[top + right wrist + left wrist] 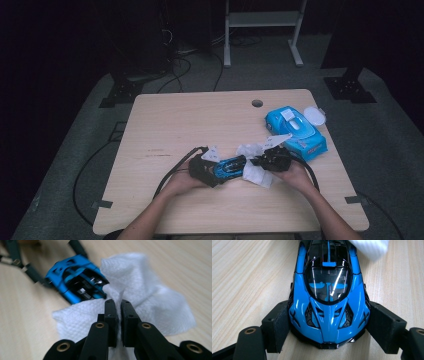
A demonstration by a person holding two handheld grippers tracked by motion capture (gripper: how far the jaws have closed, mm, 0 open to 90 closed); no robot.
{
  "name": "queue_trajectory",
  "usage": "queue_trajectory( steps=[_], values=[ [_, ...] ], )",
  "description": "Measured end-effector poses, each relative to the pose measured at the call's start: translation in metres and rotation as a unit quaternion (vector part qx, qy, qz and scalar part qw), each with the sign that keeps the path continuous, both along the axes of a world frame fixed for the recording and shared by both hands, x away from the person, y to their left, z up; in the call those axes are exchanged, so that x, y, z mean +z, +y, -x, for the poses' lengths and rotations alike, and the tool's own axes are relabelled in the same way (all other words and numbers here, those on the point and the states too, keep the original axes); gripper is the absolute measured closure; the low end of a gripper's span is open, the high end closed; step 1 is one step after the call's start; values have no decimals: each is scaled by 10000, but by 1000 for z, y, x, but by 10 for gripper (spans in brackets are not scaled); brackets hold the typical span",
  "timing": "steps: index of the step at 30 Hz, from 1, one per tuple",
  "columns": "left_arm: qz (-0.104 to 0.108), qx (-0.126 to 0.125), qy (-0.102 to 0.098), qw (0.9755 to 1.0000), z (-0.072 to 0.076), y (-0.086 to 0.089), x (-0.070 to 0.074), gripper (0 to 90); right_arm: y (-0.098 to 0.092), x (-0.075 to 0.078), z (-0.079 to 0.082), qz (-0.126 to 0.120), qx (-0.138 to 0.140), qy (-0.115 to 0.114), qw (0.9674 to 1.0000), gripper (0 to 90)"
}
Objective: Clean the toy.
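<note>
Wooden table [165, 120], left gripper [329, 327] clamping blue toy car [328, 297], right gripper [119, 307] pinching white wipe [150, 302]

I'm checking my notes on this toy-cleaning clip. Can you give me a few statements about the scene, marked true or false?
1. The left gripper clamps the blue toy car at its nose. True.
2. The right gripper is wide open above the table. False: its jaws are shut on the white wipe.
3. The wipes pack has its lid flipped open. True.
4. The car lies inside the wipes pack. False: it rests on the wooden table, apart from the pack.
</note>
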State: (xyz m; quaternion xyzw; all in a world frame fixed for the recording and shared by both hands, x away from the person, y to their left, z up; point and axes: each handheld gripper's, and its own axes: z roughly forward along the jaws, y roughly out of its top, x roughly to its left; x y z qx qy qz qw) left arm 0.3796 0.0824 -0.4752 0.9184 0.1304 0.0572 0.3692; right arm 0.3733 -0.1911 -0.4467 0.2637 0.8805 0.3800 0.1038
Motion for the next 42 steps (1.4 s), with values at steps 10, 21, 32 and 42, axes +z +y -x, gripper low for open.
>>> queue_trajectory(
  steps=[10, 21, 32, 42],
  values=[
    [-2, 21, 38, 10000, -2, 0, 0, 239, 20, 0, -14, -230, 15, 239, 9994, 854],
    [-19, 23, -11, 10000, -2, -1, 0, 241, 2, -1, -18, -265, -279, 217, 9990, 853],
    [-69, -9, -13, 10000, -3, -3, 1, 242, 21, -3, -33, -325, -497, 163, 9981, 855],
    [-41, -30, 2, 10000, -4, -1, 1, 241, 12, -2, -35, -354, -585, 168, 9975, 857]
  ],
)
